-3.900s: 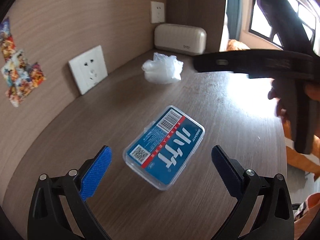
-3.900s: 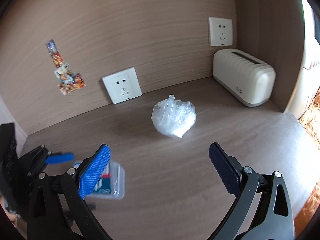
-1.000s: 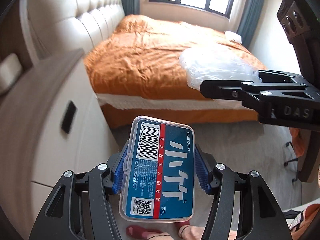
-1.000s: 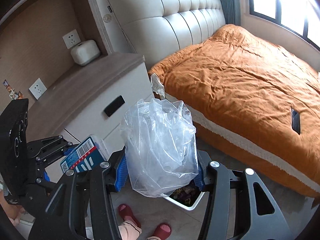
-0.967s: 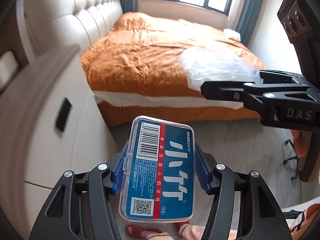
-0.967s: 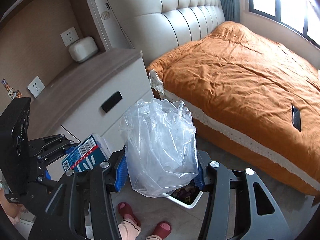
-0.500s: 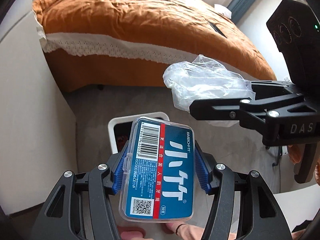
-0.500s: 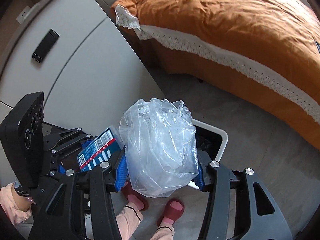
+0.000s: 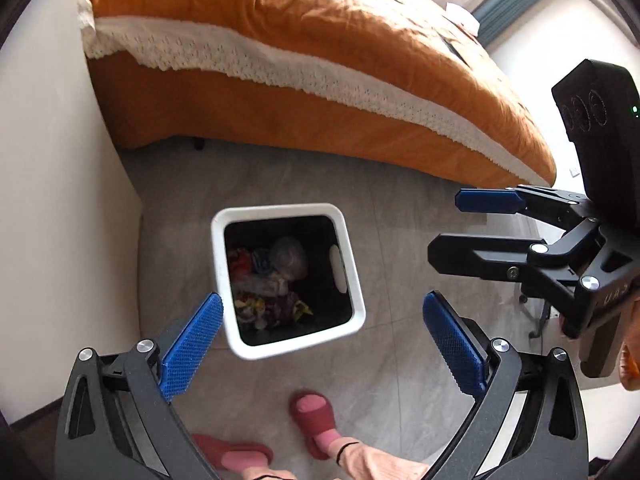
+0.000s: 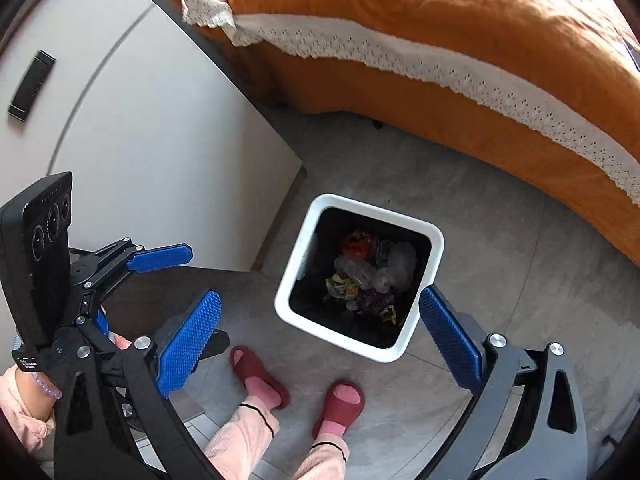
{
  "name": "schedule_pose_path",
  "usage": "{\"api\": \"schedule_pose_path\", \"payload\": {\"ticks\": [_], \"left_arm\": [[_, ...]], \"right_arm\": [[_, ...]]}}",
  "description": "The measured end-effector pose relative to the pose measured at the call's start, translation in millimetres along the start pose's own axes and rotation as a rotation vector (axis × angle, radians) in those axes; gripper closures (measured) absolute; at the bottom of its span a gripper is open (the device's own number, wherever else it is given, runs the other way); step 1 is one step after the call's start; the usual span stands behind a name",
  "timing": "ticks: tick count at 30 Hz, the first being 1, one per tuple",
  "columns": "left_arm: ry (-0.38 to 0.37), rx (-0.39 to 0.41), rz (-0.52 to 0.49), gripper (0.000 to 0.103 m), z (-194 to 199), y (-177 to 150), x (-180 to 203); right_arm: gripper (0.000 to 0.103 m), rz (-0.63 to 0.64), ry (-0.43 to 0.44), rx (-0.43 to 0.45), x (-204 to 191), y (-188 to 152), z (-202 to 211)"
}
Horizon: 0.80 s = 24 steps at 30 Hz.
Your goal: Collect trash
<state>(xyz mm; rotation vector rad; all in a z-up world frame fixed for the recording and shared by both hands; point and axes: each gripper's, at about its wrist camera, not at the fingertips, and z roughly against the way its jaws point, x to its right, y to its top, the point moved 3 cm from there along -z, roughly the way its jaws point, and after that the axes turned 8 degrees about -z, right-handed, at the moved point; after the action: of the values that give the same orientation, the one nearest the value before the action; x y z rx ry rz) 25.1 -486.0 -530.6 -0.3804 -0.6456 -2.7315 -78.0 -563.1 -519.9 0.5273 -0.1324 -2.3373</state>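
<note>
A white square bin [image 9: 280, 210] [image 10: 376, 208] with a dark inside stands on the grey floor, holding mixed trash [image 9: 268, 292] [image 10: 360, 288]. A crumpled clear plastic bag [image 9: 288, 256] [image 10: 402, 260] lies on top of it. My left gripper [image 9: 324, 340] [image 10: 172, 292] hangs above the bin's near edge, its jaws opening wide with nothing between the blue pads. My right gripper [image 10: 320, 336] [image 9: 472, 228] hovers over the bin from the other side, jaws also opening and empty. I cannot pick out the blue-labelled box among the trash.
A bed with an orange cover and white lace trim [image 9: 320, 64] [image 10: 440, 64] runs behind the bin. A white cabinet [image 10: 140, 120] stands beside it. The person's feet in red slippers [image 9: 316, 420] [image 10: 340, 400] are just in front of the bin.
Both grippers came down over the bin and opened. The blue-labelled box has left the left jaws and the clear plastic bag has left the right jaws.
</note>
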Motion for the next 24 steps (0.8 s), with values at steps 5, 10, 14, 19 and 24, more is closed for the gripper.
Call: {"api": "schedule_pose_path", "payload": {"ticks": [5, 10, 14, 19, 24], "left_arm": [[0.05, 0.069, 0.013, 0.005, 70.2, 9.2, 15.6], [0.097, 0.151, 0.021, 0.005, 139.2, 20.9, 37.9], [0.17, 0.242, 0.043, 0.005, 201.7, 26.3, 57.5], [0.267, 0.349, 0.118, 0.005, 282.9, 26.4, 73.8], [0.41, 0.436, 0.179, 0.005, 353.8, 20.1, 89.3]], "right_arm": [[0.004, 0.012, 0.032, 0.066, -26.7, -2.7, 56.5], [0.004, 0.028, 0.084, 0.156, -57.9, -3.1, 126.0], [0.004, 0.059, 0.121, 0.257, -83.0, -0.5, 185.3], [0.004, 0.161, 0.158, 0.395, -120.2, 2.4, 255.6], [0.004, 0.261, 0.236, 0.454, -153.2, 4.6, 302.1]]}}
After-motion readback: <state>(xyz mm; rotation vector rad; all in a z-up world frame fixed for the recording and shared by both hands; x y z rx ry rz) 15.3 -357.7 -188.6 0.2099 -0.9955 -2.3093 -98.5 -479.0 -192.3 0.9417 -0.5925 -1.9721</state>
